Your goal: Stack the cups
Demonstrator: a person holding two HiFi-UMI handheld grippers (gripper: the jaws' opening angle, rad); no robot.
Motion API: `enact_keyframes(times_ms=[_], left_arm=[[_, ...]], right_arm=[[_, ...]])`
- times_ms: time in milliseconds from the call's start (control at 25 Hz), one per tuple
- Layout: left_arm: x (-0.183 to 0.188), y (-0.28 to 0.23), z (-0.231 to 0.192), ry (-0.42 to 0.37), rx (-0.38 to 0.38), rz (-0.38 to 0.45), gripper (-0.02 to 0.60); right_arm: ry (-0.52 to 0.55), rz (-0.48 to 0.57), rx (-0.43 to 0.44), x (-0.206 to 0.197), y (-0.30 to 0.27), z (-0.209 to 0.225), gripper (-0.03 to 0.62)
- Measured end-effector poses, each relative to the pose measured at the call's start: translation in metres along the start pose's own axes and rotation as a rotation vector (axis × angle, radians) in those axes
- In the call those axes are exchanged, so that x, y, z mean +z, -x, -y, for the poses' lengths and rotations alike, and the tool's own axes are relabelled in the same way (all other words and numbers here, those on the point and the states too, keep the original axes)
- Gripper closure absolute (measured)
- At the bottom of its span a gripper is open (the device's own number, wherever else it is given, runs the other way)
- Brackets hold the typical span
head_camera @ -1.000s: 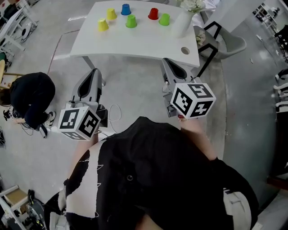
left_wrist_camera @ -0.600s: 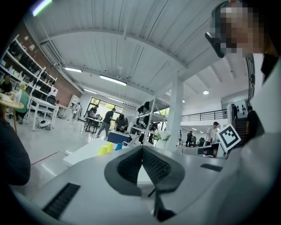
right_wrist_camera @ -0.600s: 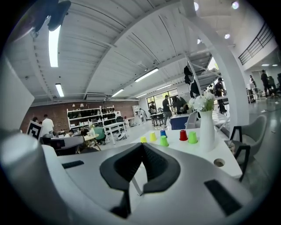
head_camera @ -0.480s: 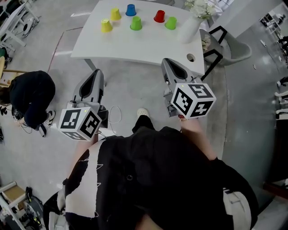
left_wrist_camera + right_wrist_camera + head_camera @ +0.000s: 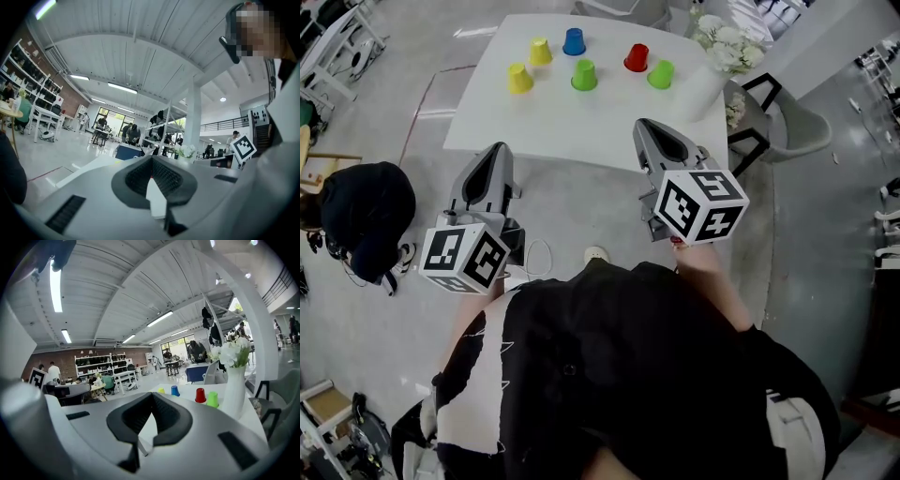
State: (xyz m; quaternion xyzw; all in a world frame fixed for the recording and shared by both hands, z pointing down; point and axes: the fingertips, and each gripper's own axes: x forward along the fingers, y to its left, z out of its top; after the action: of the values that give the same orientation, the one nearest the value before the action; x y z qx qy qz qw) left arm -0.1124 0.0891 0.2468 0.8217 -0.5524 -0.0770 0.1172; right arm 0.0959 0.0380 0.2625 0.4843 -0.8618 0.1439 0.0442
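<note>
Six small plastic cups stand mouth down and all apart on the far part of a white worktop [image 5: 581, 122]. A yellow cup [image 5: 540, 51] and a blue cup [image 5: 574, 41] stand at the back, with a second yellow cup [image 5: 519, 78] and a green cup [image 5: 584, 74] nearer. A red cup [image 5: 637, 57] and a second green cup [image 5: 660, 74] stand just beside each other, toward a white vase of white flowers [image 5: 705, 84] at the right end.

The left gripper [image 5: 497, 150] hangs over the grey floor, short of the worktop. Its jaws are pressed together with nothing between them (the left gripper view shows the dark pads meeting). The right gripper [image 5: 643, 126] shows against the worktop's near edge, well apart from every cup, and its jaws are likewise together and empty. A person in black [image 5: 367, 214] crouches on the floor to the left.
</note>
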Motion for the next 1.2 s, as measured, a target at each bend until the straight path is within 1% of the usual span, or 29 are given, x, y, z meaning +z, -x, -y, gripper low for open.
enact_keyframes(times_ms=[360,640,1000,1200], left_arm=[[0.007,-0.048,-0.014,-0.012,0.053,0.018,0.572],[0.004,-0.077,-0.02,-0.016,0.095,0.037,0.572],[-0.01,-0.097,-0.026,-0.007,0.131,0.024,0.572],[-0.018,-0.103,-0.026,-0.006,0.129,0.013,0.572]], right_arm=[[0.004,0.002,0.057,0.021,-0.051,0.032,0.589],[0.015,-0.009,0.111,0.024,-0.083,0.052,0.591],[0.008,-0.043,0.148,0.014,-0.107,0.068,0.591],[0.001,-0.061,0.155,0.003,-0.112,0.072,0.589]])
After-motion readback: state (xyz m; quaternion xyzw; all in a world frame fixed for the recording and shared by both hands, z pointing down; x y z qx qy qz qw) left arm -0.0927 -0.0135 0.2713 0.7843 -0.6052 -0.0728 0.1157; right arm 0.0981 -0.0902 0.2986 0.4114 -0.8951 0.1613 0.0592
